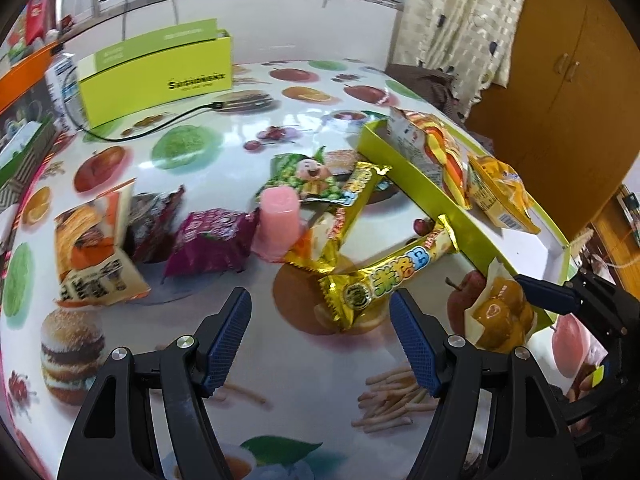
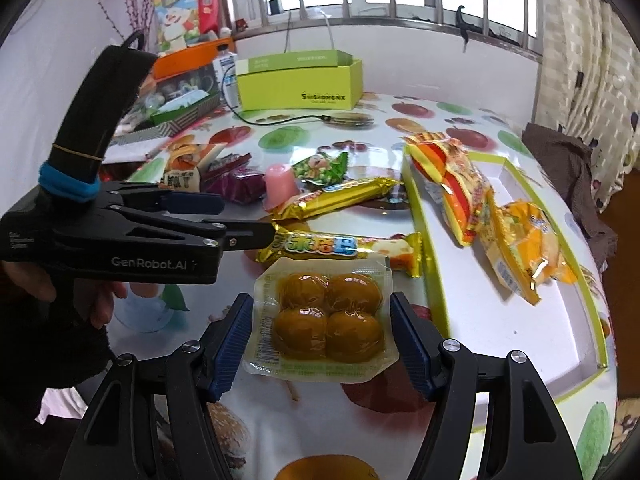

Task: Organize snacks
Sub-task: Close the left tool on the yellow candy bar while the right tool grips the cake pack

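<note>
- Snacks: clear four-ball pack (image 2: 326,316) pinched between right gripper (image 2: 322,344) pads, beside green tray (image 2: 434,280).
- left gripper (image 1: 320,344) spread wide, empty, over table (image 1: 280,420).

Clear four-ball packet (image 2: 326,314) between right tool (image 2: 322,344) pads

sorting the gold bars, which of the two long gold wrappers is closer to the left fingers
The gold bar with blue lettering, lying crosswise just ahead of the open left gripper. The other gold bar lies farther back, beside the pink jelly cup.

Left gripper (image 1: 320,344) gapes with nothing between its pads — right gripper (image 2: 322,344) clamps a packet (image 2: 326,316).
</note>
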Action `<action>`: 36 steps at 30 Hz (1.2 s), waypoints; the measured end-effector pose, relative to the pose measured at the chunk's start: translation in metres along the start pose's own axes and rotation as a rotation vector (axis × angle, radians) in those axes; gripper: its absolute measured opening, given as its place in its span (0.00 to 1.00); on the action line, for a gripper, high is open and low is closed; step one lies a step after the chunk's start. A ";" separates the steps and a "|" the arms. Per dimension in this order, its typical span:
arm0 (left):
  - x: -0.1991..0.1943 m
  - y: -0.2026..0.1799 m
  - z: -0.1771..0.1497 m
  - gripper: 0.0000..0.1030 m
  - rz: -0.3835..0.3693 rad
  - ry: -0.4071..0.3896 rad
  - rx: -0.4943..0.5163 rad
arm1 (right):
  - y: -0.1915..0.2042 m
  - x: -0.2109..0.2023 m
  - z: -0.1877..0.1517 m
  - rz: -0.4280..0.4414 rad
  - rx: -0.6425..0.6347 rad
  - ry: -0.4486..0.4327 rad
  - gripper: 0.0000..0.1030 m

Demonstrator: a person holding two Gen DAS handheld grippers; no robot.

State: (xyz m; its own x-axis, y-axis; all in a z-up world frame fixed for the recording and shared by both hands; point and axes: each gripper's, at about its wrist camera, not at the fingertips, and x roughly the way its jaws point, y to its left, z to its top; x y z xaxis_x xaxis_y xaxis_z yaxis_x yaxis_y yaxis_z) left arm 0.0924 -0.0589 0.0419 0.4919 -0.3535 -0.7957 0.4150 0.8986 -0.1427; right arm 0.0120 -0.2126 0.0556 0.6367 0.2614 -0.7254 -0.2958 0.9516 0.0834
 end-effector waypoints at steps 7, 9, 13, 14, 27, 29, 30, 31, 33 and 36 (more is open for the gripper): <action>0.019 -0.017 0.014 0.70 -0.060 0.035 0.074 | -0.012 -0.010 -0.001 -0.019 0.023 -0.011 0.66; 0.025 -0.023 0.017 0.70 -0.083 0.039 0.104 | -0.014 -0.011 -0.003 -0.022 0.032 -0.008 0.66; 0.038 -0.036 0.024 0.70 -0.096 0.058 0.172 | -0.019 -0.013 -0.006 -0.036 0.047 -0.002 0.66; 0.040 -0.037 0.026 0.70 -0.102 0.070 0.176 | -0.022 -0.013 -0.007 -0.037 0.054 -0.002 0.66; 0.060 -0.052 0.032 0.62 -0.163 0.113 0.256 | -0.036 -0.017 -0.013 -0.058 0.098 0.008 0.66; 0.061 -0.055 0.030 0.57 -0.133 0.112 0.284 | -0.036 -0.017 -0.012 -0.055 0.094 0.004 0.66; 0.062 -0.056 0.029 0.57 -0.128 0.114 0.293 | -0.036 -0.016 -0.012 -0.054 0.092 0.006 0.66; 0.061 -0.055 0.029 0.57 -0.127 0.114 0.293 | -0.036 -0.016 -0.012 -0.052 0.092 0.006 0.66; 0.061 -0.057 0.029 0.47 -0.134 0.117 0.298 | -0.036 -0.016 -0.012 -0.050 0.093 0.007 0.66; 0.061 -0.060 0.027 0.40 -0.116 0.112 0.310 | -0.037 -0.016 -0.012 -0.051 0.096 0.006 0.66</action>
State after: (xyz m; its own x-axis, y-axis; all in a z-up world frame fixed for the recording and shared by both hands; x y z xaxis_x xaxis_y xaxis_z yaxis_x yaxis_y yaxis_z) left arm 0.1185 -0.1411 0.0179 0.3479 -0.4024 -0.8468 0.6846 0.7261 -0.0638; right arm 0.0037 -0.2537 0.0561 0.6451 0.2116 -0.7343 -0.1934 0.9748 0.1110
